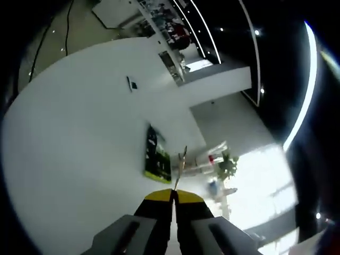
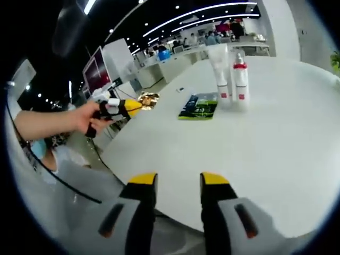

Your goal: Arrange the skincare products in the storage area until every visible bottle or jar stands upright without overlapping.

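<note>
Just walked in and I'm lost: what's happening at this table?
A person holds a gripper in each hand over a white table. The left gripper is shut on a small gold item; the right gripper hangs open and empty. Two white bottles stand upright side by side beside a flat green packet.
</note>
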The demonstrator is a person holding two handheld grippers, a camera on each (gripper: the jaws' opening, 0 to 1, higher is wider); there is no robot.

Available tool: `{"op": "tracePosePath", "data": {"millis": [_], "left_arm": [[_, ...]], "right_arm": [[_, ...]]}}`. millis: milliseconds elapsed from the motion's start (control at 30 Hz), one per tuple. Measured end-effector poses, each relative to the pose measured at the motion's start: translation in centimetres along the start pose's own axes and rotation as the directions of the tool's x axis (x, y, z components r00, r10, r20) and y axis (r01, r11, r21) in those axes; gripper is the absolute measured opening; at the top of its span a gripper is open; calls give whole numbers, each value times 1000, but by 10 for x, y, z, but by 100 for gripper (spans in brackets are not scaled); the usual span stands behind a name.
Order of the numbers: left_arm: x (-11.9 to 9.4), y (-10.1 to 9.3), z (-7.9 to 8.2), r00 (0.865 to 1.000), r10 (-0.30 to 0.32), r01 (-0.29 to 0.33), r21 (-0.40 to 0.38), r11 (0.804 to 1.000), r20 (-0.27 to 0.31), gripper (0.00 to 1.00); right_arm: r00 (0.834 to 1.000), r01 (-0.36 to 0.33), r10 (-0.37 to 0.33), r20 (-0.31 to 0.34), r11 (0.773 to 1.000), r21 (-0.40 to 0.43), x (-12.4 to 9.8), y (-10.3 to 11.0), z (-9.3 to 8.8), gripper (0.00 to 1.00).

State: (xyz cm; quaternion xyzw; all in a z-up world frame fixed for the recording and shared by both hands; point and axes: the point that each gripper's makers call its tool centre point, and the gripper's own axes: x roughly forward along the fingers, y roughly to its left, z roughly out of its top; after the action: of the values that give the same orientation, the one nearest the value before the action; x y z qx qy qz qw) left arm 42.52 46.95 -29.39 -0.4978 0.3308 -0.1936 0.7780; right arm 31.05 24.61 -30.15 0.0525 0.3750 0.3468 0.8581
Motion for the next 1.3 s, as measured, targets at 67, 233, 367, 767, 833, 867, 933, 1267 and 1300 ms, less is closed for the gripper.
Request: {"op": "tracePosePath", "data": {"millis": [67, 233, 367, 767, 833, 867, 933, 1267, 1300], "left_arm": [[4, 1, 2, 1000, 6, -6, 1, 1000, -5, 1], [20, 18, 14, 999, 42, -42, -16, 999, -18, 1], [33, 27, 20, 998, 62, -62, -25, 998, -33, 1], [68, 38, 47, 996, 83, -84, -38, 996, -34, 1], [74, 42, 55, 995, 89, -90, -35, 995, -38, 1], [74, 41, 56, 995, 92, -94, -33, 995, -38, 1], [79, 45, 61, 993, 110, -111, -20, 994, -43, 1], [99, 67, 75, 984, 158, -161, -34, 986, -80, 1], [99, 67, 75, 983, 162, -166, -46, 985, -81, 1]], "right_arm": [[1000, 3, -3, -1, 1000, -3, 1, 0, 0, 33], [999, 0, -1, -34, 1000, -13, 1, 1, -4, 33], [998, 5, -5, -59, 1000, -3, 2, -5, -8, 33], [995, 20, -20, -102, 1000, 6, 5, -15, -14, 33], [994, 18, -17, -108, 1000, 10, 6, -15, -16, 33], [994, 18, -16, -113, 1000, 11, 6, -16, -17, 33], [992, 14, -12, -123, 1000, 14, 7, -15, -19, 33], [988, 10, -6, -151, 1000, 26, 9, -19, -24, 33], [988, 6, -1, -156, 1000, 27, 9, -19, -25, 33]]}}
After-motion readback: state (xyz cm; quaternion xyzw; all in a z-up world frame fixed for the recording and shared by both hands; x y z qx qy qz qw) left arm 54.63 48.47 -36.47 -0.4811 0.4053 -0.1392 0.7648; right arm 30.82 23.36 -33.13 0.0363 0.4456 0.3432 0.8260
